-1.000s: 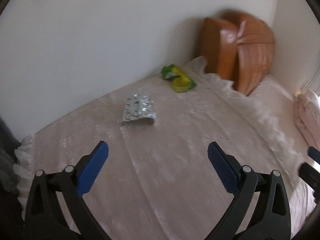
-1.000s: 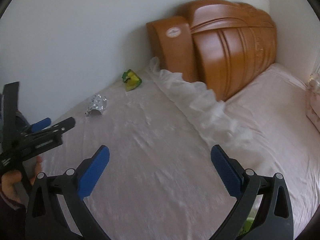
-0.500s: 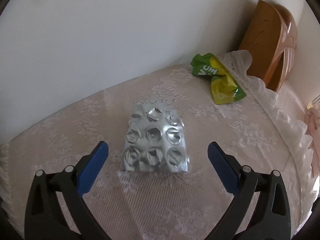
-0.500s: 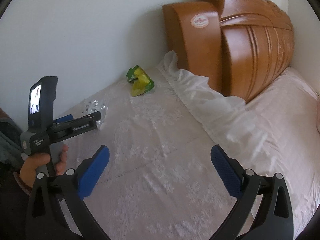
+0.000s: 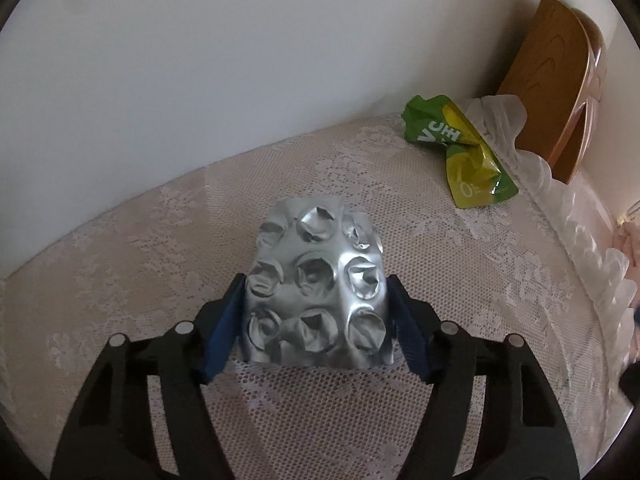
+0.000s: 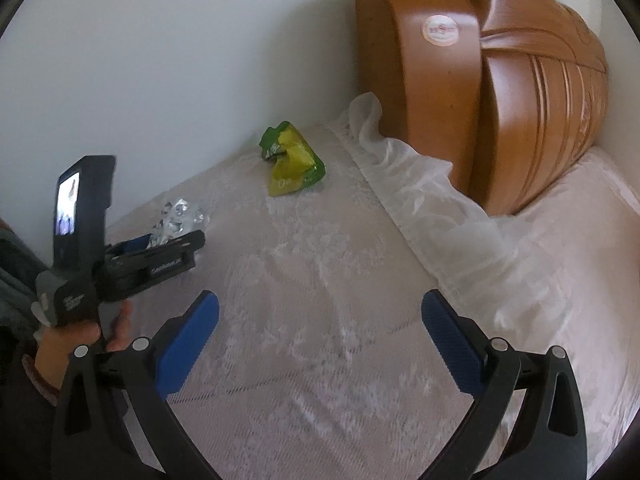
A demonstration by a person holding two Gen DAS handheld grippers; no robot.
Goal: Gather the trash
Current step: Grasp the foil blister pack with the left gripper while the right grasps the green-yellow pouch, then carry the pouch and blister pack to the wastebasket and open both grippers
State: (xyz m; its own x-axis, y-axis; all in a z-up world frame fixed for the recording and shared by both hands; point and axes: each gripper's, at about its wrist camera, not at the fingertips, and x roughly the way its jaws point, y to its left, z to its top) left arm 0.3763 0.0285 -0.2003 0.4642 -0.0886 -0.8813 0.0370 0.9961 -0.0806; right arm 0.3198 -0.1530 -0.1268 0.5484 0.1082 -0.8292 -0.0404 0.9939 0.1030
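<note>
Pinching the foil blister pack between its pads — left claw; right claw gapes.

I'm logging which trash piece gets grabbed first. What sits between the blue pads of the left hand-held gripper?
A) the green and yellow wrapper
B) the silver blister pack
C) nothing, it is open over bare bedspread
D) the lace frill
B: in the left wrist view the left hand-held gripper has its pads against both sides of the silver blister pack, while the green and yellow wrapper lies apart near the wall.
</note>
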